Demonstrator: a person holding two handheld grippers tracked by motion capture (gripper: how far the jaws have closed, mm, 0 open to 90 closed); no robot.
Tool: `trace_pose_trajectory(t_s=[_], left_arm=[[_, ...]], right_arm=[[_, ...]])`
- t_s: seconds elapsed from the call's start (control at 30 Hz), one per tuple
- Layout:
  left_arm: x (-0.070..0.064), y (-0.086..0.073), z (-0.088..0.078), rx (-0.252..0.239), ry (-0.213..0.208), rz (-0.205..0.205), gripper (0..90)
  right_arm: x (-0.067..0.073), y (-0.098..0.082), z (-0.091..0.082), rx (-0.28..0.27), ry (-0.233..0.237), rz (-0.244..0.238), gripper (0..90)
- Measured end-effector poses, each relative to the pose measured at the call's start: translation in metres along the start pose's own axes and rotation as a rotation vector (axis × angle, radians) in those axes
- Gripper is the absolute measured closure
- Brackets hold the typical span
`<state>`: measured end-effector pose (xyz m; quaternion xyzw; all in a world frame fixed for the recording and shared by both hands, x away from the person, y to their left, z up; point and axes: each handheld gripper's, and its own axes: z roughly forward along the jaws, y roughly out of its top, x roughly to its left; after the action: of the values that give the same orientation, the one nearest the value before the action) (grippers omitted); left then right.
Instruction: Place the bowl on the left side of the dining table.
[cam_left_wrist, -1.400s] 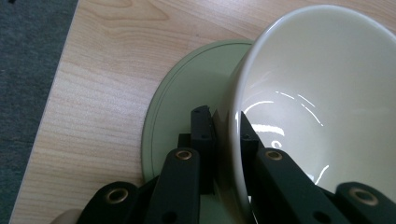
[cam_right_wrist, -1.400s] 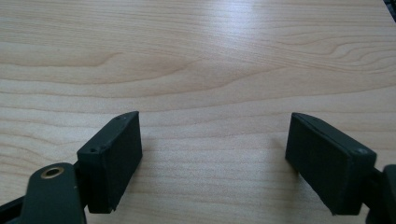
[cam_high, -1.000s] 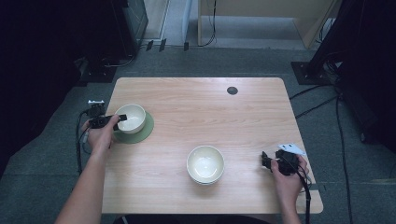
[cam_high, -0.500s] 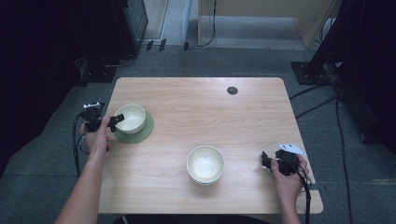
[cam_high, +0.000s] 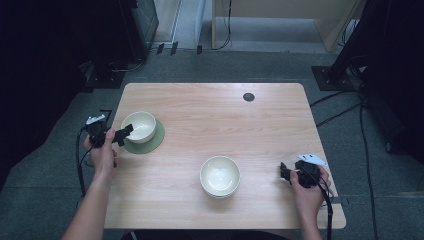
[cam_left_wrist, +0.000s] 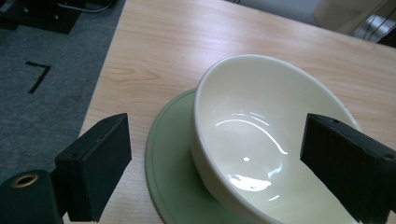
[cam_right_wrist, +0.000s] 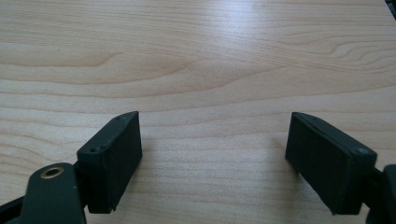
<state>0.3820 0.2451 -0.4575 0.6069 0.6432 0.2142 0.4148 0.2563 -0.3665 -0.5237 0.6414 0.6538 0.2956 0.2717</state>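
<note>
A cream bowl stands on a round green plate at the table's left. My left gripper is open just left of the bowl, its tips near the rim. In the left gripper view the bowl and the green plate lie close ahead of the left gripper, whose jaws stand wide apart and hold nothing. Another cream bowl sits near the table's front middle. My right gripper is low at the front right, to the right of that bowl. The right gripper is open over bare wood.
The wooden table has a small dark round cap near its far edge. Grey carpet surrounds it, with dark stands and cables at the left and right. A black tape mark lies on the floor beside the table's left edge.
My left gripper has drawn back to the left, off the bowl's rim. The bowl stays on the green plate. The right gripper has not moved.
</note>
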Motion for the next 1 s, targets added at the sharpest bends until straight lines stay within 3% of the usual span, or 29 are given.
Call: trace_pose_trajectory(t_s=[0.1,0.13,0.47,1.0], left_arm=[[-0.002,-0.002,-0.004,-0.042,-0.007,0.018,9.3],[-0.003,-0.004,-0.008,-0.069,-0.017,0.028,14.2],[-0.006,-0.012,-0.011,-0.042,-0.005,0.043,11.3],[-0.009,-0.029,-0.021,-0.055,-0.015,0.055,9.4]], right_arm=[[0.000,0.000,0.000,0.000,0.000,0.000,18.5],[0.000,0.000,0.000,0.000,0.000,0.000,18.5],[0.000,0.000,0.000,0.000,0.000,0.000,18.5],[0.000,0.000,0.000,0.001,0.000,-0.001,18.5]])
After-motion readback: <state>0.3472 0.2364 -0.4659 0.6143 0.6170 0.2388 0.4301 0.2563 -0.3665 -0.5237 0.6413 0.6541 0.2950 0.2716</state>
